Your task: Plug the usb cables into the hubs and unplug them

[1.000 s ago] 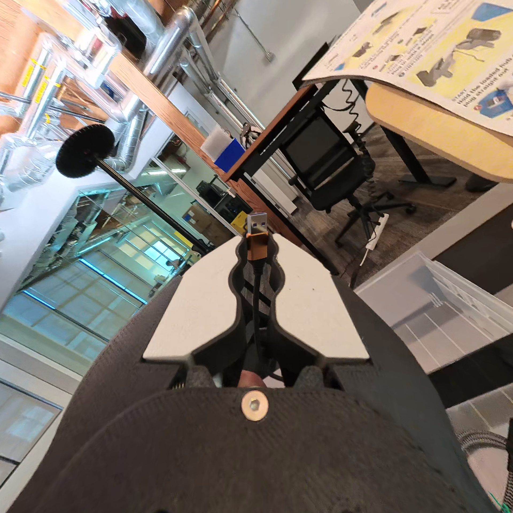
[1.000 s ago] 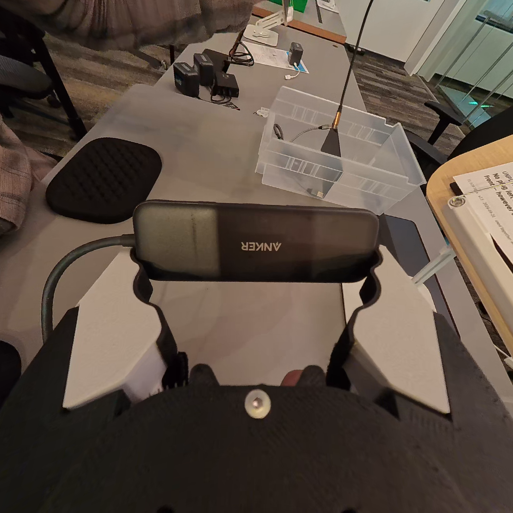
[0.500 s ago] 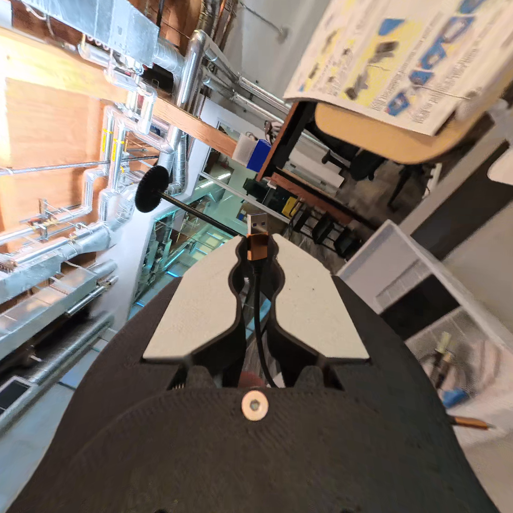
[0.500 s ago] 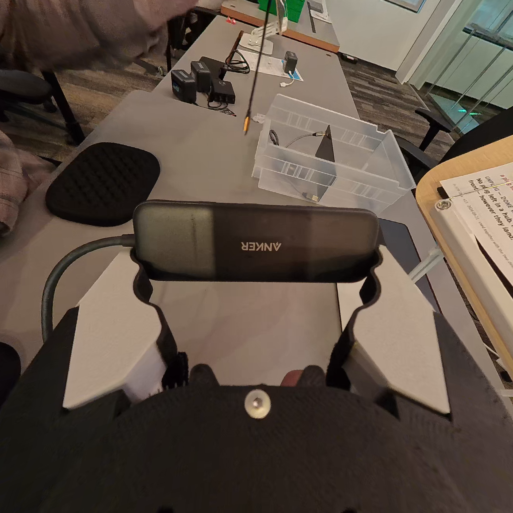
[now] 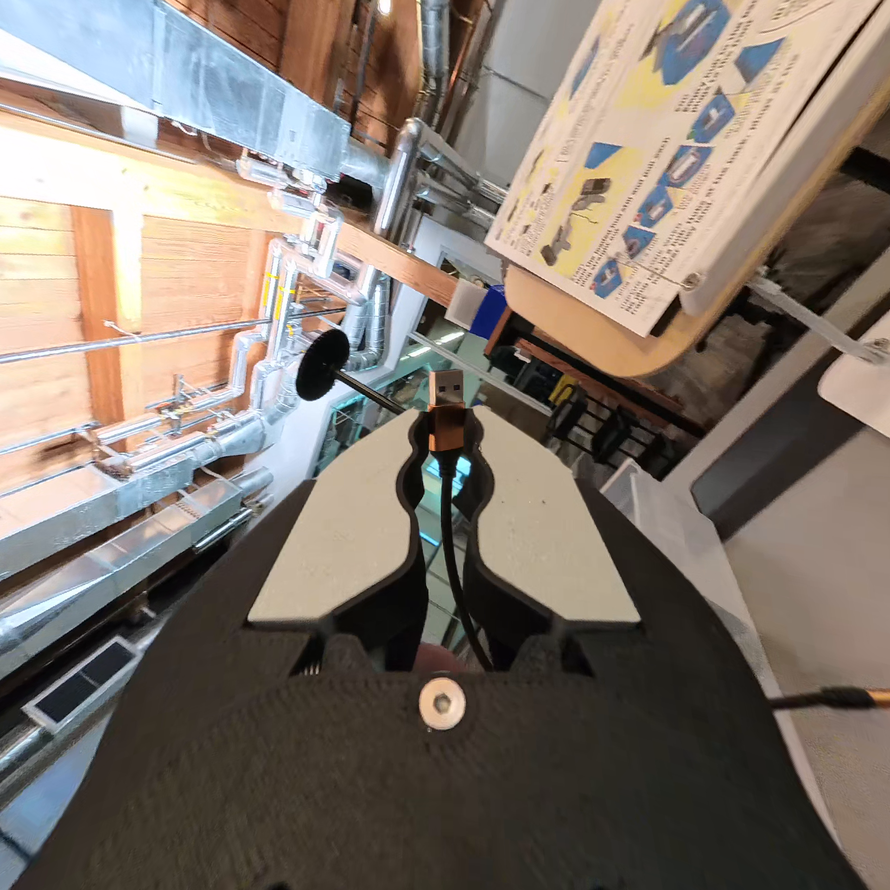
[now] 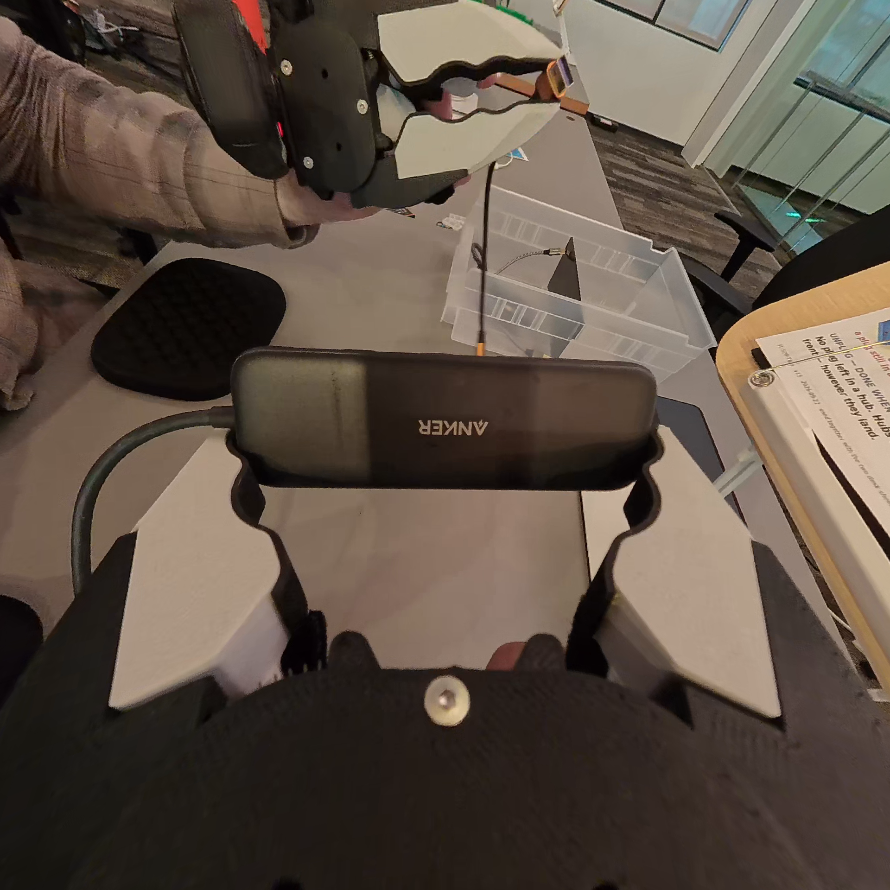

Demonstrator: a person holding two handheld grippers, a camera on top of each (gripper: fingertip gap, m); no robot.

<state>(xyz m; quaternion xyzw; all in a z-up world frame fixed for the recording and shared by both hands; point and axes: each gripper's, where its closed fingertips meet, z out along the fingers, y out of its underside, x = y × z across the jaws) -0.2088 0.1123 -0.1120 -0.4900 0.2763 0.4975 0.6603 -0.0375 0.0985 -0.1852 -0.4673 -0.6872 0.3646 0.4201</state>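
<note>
1. Your left claw (image 6: 554,94), clenched on the orange plug (image 5: 447,419), had swung into view above your right claw (image 6: 443,462).
2. Right claw gripped the hub (image 6: 443,414) at its tips.
3. Plug had neared the hub, unaligned; insertion remained.

Smooth dark matt hub (image 6: 443,416), clear plastic bin (image 6: 626,308), shiny metal plug (image 5: 447,389)

Right hand-held gripper (image 6: 445,462) clamping dark hub (image 6: 443,416), grey table (image 6: 366,294)
</note>
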